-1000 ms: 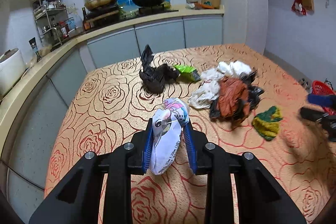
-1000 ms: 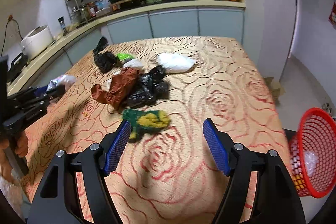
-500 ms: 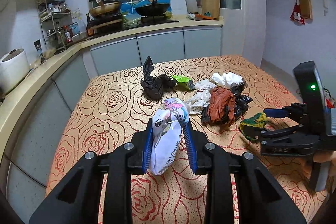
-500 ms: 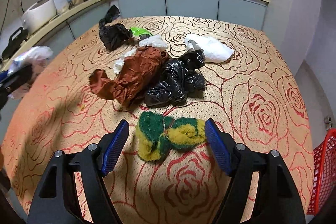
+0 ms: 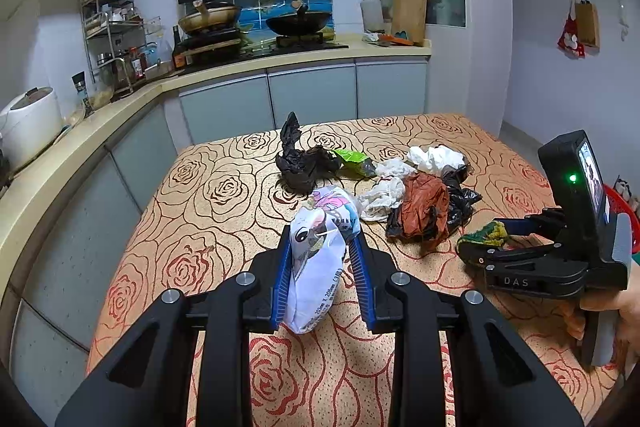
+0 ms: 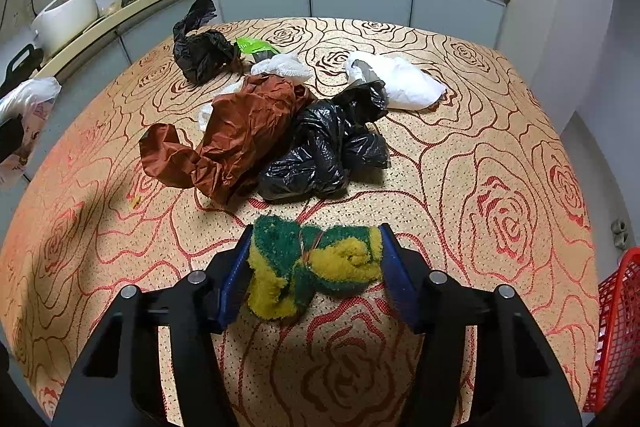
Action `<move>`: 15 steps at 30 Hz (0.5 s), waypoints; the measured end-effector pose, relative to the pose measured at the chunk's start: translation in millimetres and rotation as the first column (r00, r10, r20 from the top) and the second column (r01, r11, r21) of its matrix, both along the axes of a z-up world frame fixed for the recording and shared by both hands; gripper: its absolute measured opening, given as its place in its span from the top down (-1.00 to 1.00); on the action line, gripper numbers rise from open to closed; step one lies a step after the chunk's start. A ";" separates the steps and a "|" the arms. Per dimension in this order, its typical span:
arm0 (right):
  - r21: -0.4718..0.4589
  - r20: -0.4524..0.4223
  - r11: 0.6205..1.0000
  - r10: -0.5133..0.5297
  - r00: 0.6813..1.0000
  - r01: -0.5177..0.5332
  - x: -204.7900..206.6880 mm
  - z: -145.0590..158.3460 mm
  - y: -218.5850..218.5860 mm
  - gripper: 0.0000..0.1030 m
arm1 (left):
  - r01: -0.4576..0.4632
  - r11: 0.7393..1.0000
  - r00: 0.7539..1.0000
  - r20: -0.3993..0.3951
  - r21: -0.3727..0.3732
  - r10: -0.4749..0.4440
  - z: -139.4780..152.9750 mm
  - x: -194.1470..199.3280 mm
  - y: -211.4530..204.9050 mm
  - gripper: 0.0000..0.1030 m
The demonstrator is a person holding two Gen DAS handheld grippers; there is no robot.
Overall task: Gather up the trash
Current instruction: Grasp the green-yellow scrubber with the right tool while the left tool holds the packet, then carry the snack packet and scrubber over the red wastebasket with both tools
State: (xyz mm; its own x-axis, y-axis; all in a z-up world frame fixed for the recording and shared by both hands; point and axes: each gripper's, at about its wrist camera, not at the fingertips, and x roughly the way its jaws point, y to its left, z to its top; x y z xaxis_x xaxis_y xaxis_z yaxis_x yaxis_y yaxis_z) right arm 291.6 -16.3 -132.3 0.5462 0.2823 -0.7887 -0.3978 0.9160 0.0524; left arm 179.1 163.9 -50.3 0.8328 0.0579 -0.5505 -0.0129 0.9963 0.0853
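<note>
My left gripper [image 5: 322, 231] is shut on a white printed packet [image 5: 316, 267], held above the rose-patterned table [image 5: 224, 195]. A green and yellow scouring sponge [image 6: 316, 267] lies on the table in the right wrist view. My right gripper [image 6: 316, 231] is down around it, jaws closing, and both blue pads touch its ends. The left wrist view shows the same right gripper [image 5: 480, 239] at the right, held by a hand [image 5: 608, 307]. Behind the sponge lie a crumpled brown bag [image 6: 240, 135], a black bag [image 6: 320, 155] and a white bag [image 6: 400, 83].
Farther back are another black bag [image 6: 200, 55], a green wrapper [image 6: 252, 47] and white plastic [image 6: 284, 67]. A red mesh basket [image 6: 616, 327] stands on the floor off the table's right edge. Kitchen counters [image 5: 80, 155] run along the left and far sides.
My right gripper came down over the sponge and its jaws narrowed until the pads met the sponge's ends. The left gripper kept its hold on the packet and barely shifted.
</note>
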 end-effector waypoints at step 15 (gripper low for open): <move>0.067 0.073 0.995 -0.074 0.995 0.069 -28.9 24.1 -35.0 0.12 | -0.024 1.000 1.000 0.005 -0.014 0.024 4.6 -5.8 -11.5 0.48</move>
State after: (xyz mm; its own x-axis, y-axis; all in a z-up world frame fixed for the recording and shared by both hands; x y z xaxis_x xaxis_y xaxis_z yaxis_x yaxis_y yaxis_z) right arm 262.7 -51.3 -108.2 0.6238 0.2892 -0.7262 -0.3367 0.9378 0.0843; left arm 173.3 152.4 -45.6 0.8340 0.0706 -0.5472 -0.0377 0.9968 0.0711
